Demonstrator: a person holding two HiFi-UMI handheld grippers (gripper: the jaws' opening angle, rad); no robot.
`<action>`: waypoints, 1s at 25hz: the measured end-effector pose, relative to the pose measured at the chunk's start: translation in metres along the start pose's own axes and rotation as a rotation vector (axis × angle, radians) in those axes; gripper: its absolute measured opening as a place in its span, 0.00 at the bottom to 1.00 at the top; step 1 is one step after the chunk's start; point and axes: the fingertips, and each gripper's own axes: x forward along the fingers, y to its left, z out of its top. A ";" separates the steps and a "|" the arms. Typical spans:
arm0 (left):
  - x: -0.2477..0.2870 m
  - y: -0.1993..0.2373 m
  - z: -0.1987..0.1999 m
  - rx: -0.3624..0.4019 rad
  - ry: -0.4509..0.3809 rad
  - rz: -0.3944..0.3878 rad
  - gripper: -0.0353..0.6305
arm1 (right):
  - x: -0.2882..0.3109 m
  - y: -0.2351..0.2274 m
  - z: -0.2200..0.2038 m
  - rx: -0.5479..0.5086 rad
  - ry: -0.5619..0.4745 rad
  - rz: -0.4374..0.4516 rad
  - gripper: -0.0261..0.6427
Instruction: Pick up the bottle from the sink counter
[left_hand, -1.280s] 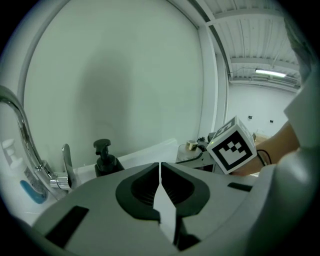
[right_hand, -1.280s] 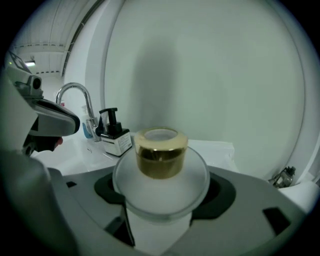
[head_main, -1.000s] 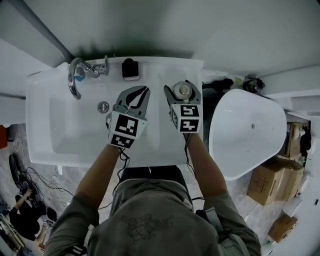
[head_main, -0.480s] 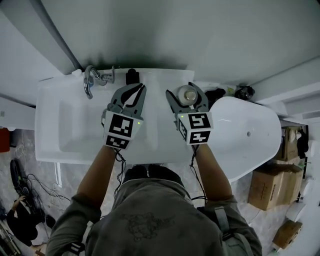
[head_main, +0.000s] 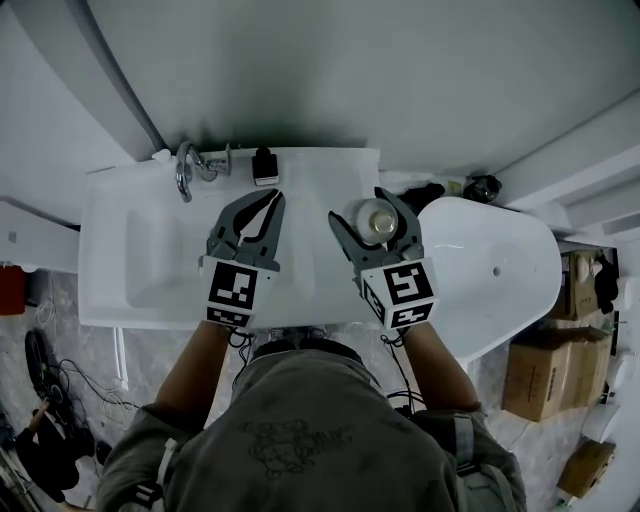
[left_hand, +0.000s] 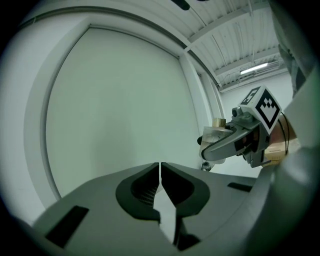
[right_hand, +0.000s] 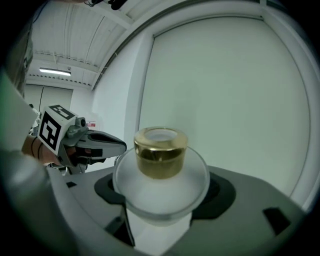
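A frosted white bottle (right_hand: 160, 185) with a gold cap (right_hand: 160, 150) sits upright between the fingers of my right gripper (right_hand: 165, 197), which is shut on its body. In the head view the bottle (head_main: 375, 216) shows from above, held by the right gripper (head_main: 363, 212) over the right end of the white sink counter (head_main: 310, 190). My left gripper (head_main: 270, 198) hovers over the counter just left of it, shut, nothing in it; its tips touch in the left gripper view (left_hand: 160, 165). That view also shows the right gripper (left_hand: 225, 142) with the bottle (left_hand: 216, 132).
A chrome faucet (head_main: 186, 165) and a small black object (head_main: 265, 164) stand at the back of the counter. The basin (head_main: 150, 250) lies to the left. A white toilet (head_main: 495, 270) stands right of the counter, with cardboard boxes (head_main: 545, 375) on the floor beyond.
The right gripper has come up and toward me with the bottle, which now looks larger and nearer. The left gripper rose alongside it, still shut.
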 end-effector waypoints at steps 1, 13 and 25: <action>-0.003 -0.003 0.001 -0.001 0.002 -0.007 0.09 | -0.005 0.003 0.001 -0.002 0.000 0.009 0.55; -0.025 -0.032 -0.020 0.043 0.054 -0.049 0.09 | -0.035 0.031 -0.029 0.031 0.083 0.083 0.55; -0.020 -0.032 -0.026 0.016 0.075 -0.061 0.09 | -0.037 0.029 -0.039 0.043 0.103 0.082 0.55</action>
